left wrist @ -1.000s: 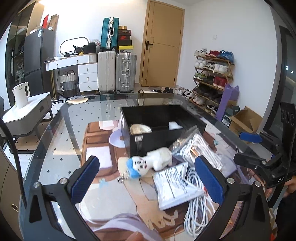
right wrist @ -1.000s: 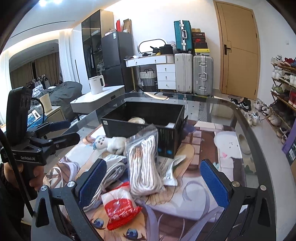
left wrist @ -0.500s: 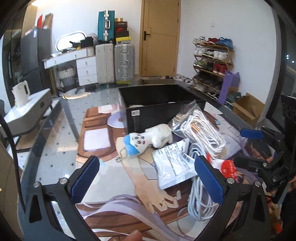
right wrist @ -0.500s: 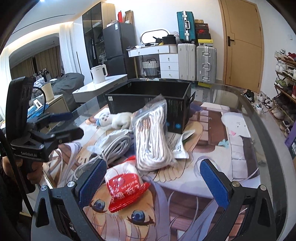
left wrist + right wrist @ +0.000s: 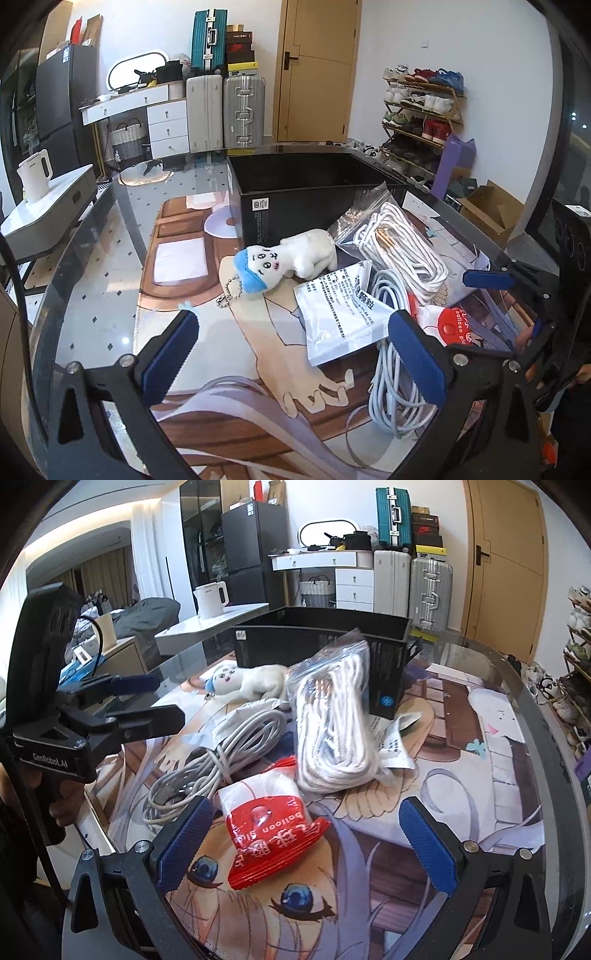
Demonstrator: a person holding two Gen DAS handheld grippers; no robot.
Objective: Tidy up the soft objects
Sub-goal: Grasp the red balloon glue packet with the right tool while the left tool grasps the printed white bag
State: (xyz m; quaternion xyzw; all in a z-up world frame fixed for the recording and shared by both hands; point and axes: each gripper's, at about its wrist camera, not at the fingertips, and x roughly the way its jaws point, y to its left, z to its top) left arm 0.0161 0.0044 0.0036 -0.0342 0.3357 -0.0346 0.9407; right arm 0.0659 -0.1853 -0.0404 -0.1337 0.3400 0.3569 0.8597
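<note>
Both grippers are dropping lower and closer over the clutter than a second ago. The right gripper (image 5: 306,843), fingers spread and empty, is lining up on the red balloon packet (image 5: 271,834) — closing comes next. The left gripper (image 5: 291,354) is gaping near the plush toy (image 5: 291,260), beside the black box (image 5: 314,192), whose inside is hidden.

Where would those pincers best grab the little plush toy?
Probably across the plush toy's soft white body, coming down from above. It lies on its side against the black box, so the box blocks that side, and the bead chain is too thin to pinch.
</note>
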